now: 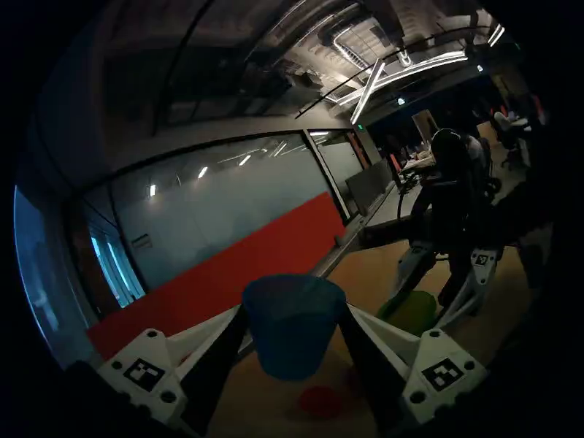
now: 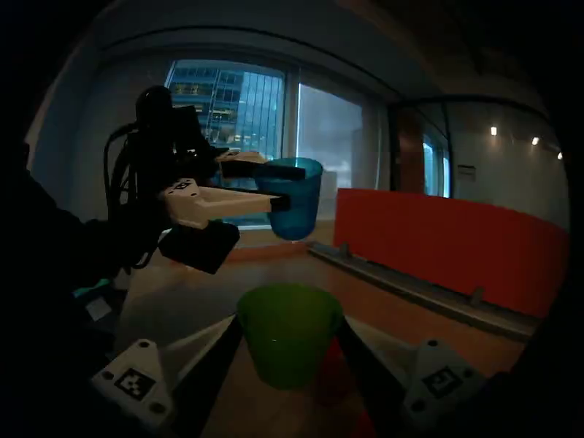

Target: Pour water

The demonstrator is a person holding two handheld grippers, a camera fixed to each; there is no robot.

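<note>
Above the tan table, left tongs clamp a translucent blue cup, right tongs a green cup.

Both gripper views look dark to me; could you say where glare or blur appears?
Left gripper view: dim, ceiling light strips glare, the far right gripper is smeared. Right gripper view: bright windows backlight the blue cup; edges bend from fisheye.
</note>
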